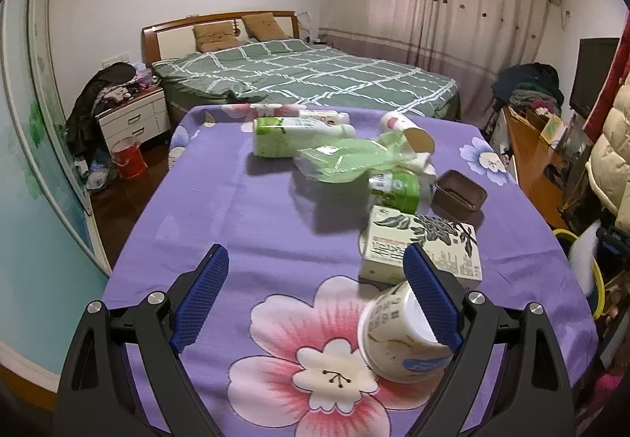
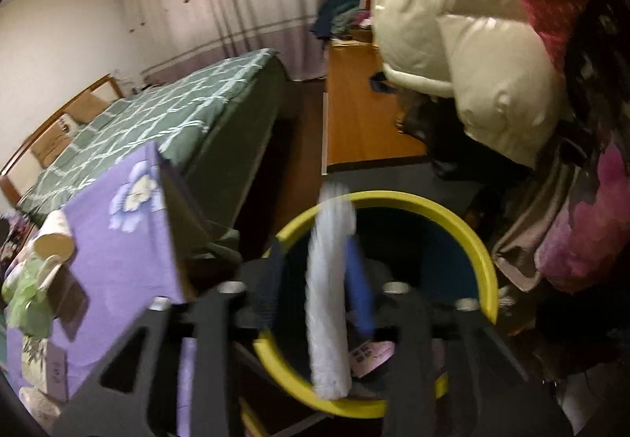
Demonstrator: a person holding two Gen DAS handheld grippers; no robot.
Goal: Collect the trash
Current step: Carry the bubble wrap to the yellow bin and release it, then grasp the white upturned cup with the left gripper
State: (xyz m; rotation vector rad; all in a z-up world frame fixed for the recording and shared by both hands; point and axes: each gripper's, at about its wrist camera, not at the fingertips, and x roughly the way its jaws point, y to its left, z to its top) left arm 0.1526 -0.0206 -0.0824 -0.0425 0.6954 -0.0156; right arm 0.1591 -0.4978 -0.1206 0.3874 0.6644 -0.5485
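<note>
My left gripper point(image 1: 315, 259) is open above the purple flowered tablecloth point(image 1: 256, 208). A tipped paper cup point(image 1: 397, 338) lies by its right finger point(image 1: 429, 299). Beyond lie a tea carton point(image 1: 425, 244), a green carton point(image 1: 393, 190), a green plastic bag point(image 1: 346, 157), a bottle point(image 1: 291, 135) and a paper roll point(image 1: 409, 131). My right gripper point(image 2: 315, 263) hangs over the yellow-rimmed bin point(image 2: 478, 251), its fingers apart. A blurred white piece of trash point(image 2: 328, 303) is between them, over the bin; whether they touch it I cannot tell.
A brown tray point(image 1: 458, 194) sits at the table's right. The bed point(image 1: 307, 76) stands behind, a nightstand point(image 1: 132, 116) and red bucket point(image 1: 128, 157) left. Clothes and a puffy coat point(image 2: 464, 54) crowd the bin's right side.
</note>
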